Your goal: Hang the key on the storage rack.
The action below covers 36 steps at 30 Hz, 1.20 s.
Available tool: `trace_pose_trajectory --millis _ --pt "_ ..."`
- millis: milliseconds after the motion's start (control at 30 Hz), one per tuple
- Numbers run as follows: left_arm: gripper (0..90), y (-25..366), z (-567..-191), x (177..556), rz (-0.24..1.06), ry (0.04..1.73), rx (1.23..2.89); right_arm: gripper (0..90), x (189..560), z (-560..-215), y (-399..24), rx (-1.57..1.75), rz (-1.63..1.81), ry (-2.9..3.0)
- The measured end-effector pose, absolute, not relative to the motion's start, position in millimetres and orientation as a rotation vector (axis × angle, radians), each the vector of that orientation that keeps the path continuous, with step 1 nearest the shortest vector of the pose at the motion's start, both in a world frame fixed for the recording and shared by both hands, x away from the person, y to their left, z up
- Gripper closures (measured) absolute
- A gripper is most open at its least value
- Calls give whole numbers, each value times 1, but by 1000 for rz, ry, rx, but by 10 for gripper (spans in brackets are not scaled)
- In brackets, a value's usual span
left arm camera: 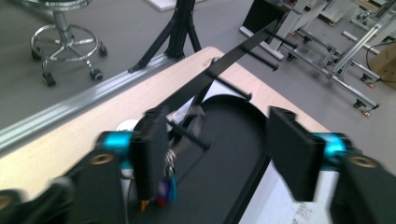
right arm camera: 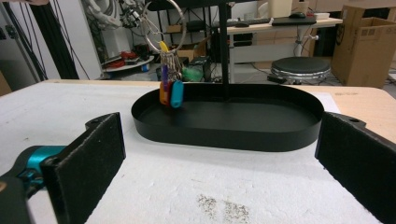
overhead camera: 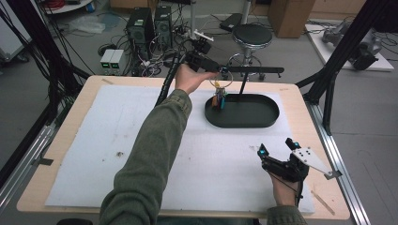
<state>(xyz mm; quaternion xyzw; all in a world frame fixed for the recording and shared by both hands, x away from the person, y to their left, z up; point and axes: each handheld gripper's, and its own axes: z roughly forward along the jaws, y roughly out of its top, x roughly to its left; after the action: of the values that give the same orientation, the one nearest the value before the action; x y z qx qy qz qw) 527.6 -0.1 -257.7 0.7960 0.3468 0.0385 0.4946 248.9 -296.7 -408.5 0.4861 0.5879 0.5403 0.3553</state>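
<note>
Hanging keys over the oval tray

Reaching across the white mat, the left gripper (overhead camera: 224, 70) sits at the rack's crossbar (overhead camera: 256, 70), jaws spread, nothing between them. The right gripper view shows the key ring (right arm camera: 164, 23) hanging from that bar, its coloured tags (right arm camera: 171, 93) dangling over the black tray (right arm camera: 285, 135). The right gripper (overhead camera: 278, 147) rests near the table's front right, jaws wide apart.
</note>
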Motion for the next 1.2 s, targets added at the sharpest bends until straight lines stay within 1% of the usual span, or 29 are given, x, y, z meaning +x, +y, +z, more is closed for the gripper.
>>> trace_pose_trajectory --millis 67,233,267,300,333,500,833,1200 --pt "318 5 -260 528 80 845 1923 6 249 -408 -296 1258 1398 1519" --pt "236 15 -263 527 65 842 1911 5 249 -408 -296 1256 1397 1516" --pt "222 16 -263 525 86 841 1917 5 248 -408 -296 1260 1399 1516" --pt "171 17 -264 524 109 845 1927 5 248 -408 -296 1261 1401 1515" --pt "147 18 -264 523 119 836 1937 5 248 -408 -296 1261 1400 1515" --pt "60 22 -265 516 152 821 1981 5 249 -409 -295 1254 1396 1520" --pt "55 34 -269 505 162 813 2000 5 250 -408 -293 1250 1395 1528" --pt "55 52 -275 488 212 825 2000 6 250 -408 -292 1241 1394 1534"
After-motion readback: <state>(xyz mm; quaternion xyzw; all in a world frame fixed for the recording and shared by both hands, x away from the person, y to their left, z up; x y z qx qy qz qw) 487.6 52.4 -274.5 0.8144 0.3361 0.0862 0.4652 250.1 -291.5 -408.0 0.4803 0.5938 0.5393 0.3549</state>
